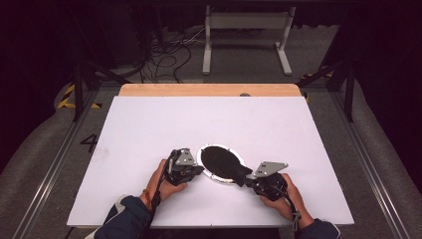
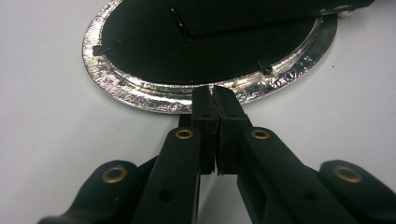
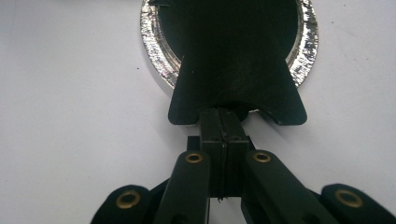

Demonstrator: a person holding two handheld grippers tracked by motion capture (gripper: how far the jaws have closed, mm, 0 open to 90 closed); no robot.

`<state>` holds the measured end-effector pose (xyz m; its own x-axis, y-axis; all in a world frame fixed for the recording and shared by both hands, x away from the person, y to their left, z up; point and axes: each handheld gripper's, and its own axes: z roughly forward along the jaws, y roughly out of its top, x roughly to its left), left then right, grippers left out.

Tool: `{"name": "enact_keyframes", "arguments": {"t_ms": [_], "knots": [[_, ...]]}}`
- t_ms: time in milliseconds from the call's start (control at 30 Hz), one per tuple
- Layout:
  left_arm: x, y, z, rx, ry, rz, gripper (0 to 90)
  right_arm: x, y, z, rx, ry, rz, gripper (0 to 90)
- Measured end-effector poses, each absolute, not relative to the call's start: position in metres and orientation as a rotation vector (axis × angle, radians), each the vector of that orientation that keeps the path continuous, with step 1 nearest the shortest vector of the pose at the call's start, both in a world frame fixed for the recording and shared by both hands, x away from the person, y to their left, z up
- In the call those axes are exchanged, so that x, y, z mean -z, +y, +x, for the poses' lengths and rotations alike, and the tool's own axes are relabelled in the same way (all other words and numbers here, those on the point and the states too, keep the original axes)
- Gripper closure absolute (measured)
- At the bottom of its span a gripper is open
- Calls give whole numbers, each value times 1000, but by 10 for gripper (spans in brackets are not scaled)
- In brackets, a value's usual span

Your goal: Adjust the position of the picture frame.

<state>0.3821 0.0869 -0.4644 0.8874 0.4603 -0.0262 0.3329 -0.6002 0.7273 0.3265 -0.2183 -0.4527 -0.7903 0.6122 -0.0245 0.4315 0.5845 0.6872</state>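
1. Near the table's front edge, the right gripper (image 3: pixel 223 122) has its jaws pinched together on the flared foot of the black stand flap (image 3: pixel 236 79). That thin grip could slip if it is pulled sideways.
2. The left gripper (image 2: pixel 215 100) pins the silver frame (image 2: pixel 140 91) at its near rim, jaws pressed tight. If that hold loosens, the frame may skid.
3. The frame lies face down, middle of the white table (image 1: pixel 149 129), toward the front. Forcing the flap risks bending its hinge.
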Motion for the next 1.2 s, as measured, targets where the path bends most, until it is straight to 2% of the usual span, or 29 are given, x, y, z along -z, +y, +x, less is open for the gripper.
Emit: {"name": "enact_keyframes", "arguments": {"t_ms": [367, 600, 800, 1000, 1200], "knots": [[464, 85, 393, -240, 621, 2250, 871, 454, -206, 320, -1026, 2570, 864, 900], [461, 86, 390, -269, 587, 2261, 875, 454, -204, 318, -1033, 2565, 838, 898], [452, 90, 378, -254, 540, 2265, 883, 434, -226, 320, -1099, 2425, 874, 899], [448, 84, 362, -231, 476, 2319, 879, 443, -244, 333, -1034, 2382, 978, 900], [453, 75, 361, -236, 453, 2350, 875, 451, -238, 339, -1004, 2411, 979, 900]]}}
